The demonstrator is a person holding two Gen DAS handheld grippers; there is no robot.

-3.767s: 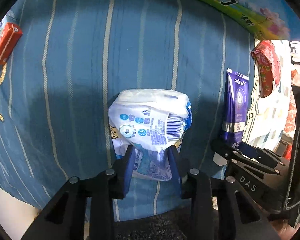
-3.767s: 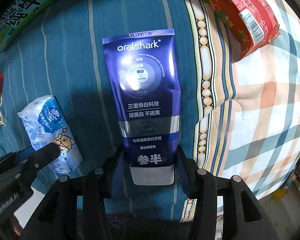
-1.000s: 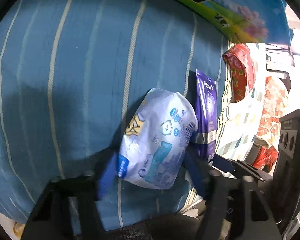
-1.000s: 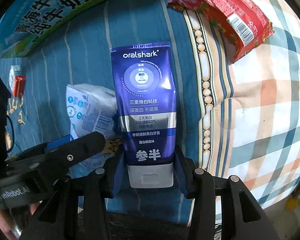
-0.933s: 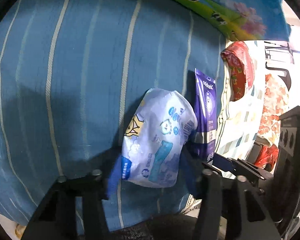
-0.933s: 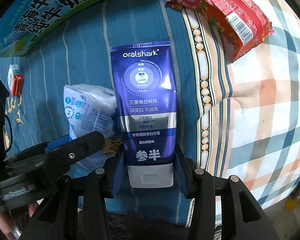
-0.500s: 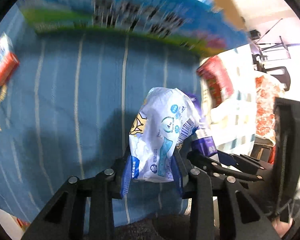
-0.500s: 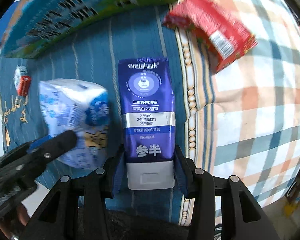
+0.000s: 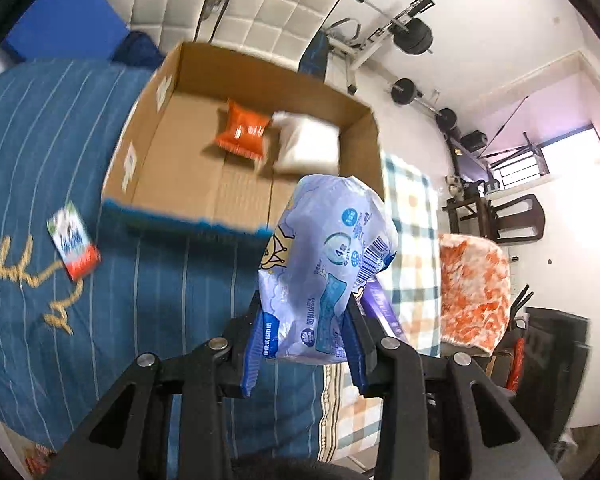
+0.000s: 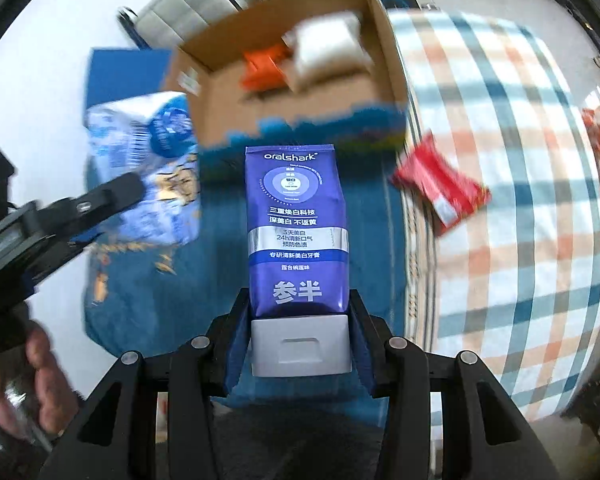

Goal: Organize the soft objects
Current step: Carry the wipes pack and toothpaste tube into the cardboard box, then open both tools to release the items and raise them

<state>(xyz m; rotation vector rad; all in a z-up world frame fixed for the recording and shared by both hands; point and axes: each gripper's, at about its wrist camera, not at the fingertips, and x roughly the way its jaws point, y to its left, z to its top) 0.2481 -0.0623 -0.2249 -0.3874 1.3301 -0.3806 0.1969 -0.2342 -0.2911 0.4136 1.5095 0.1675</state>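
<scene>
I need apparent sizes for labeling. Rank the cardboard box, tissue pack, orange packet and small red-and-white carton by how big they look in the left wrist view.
1. cardboard box
2. tissue pack, though it sits nearest the camera, which inflates it
3. orange packet
4. small red-and-white carton, close to the orange packet in apparent size, so that order is unsure

The dark blue squeezable toothpaste tube with a grey flip cap reads "oralshark" at its top, with "24h" in its silver band and large Chinese characters below. The pale blue plastic tissue pack shows a barcode and a circled "4".
</scene>
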